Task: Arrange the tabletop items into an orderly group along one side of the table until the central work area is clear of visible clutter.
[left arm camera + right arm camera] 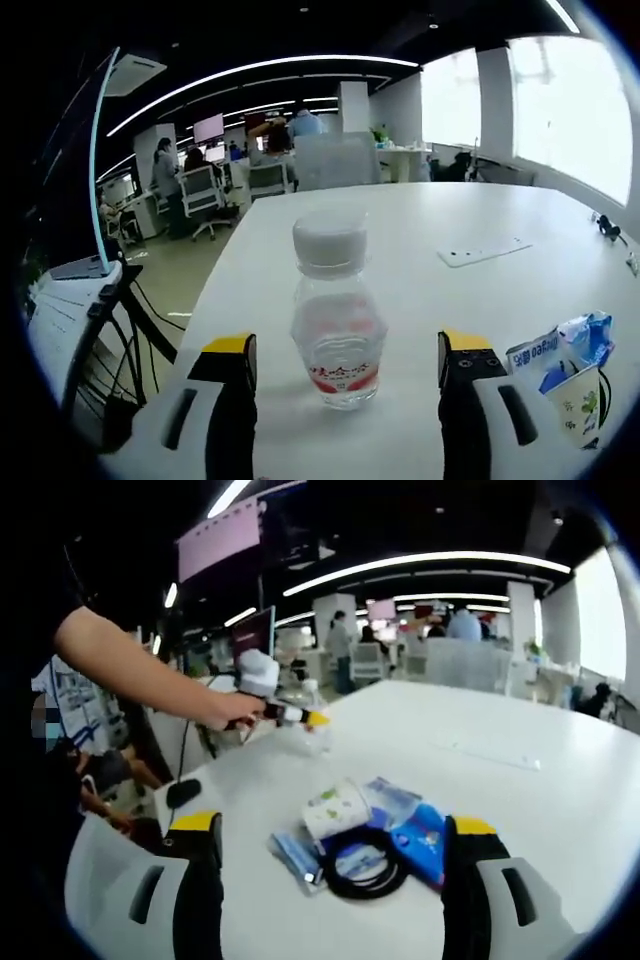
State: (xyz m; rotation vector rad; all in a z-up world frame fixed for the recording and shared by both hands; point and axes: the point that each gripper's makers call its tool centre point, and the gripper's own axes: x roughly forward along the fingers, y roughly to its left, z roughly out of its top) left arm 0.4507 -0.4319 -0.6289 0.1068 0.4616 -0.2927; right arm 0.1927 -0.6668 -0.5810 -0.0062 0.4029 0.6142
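- Left gripper (345, 365): jaws wide apart, holding nothing, straddling the water bottle (337, 310) at lower centre of the left gripper view, probably lined up for a grab.
- Bottle upright, long axis vertical, cap up.
- Right gripper (330, 850): spread wide and empty; paper cup (336, 808), black cable loop (364, 862) and blue packets (420, 840) clustered between its jaws, bottom centre.
- White table (480, 300).

1. A flat white panel (484, 251) lies on the table at about two o'clock in the left gripper view.
2. Office chairs (204, 195) stand beyond the table's far edge, near ten o'clock.
3. Seated and standing people (165, 170) occupy the background at eleven o'clock.
4. Bright windows (575, 110) fill the two o'clock side.
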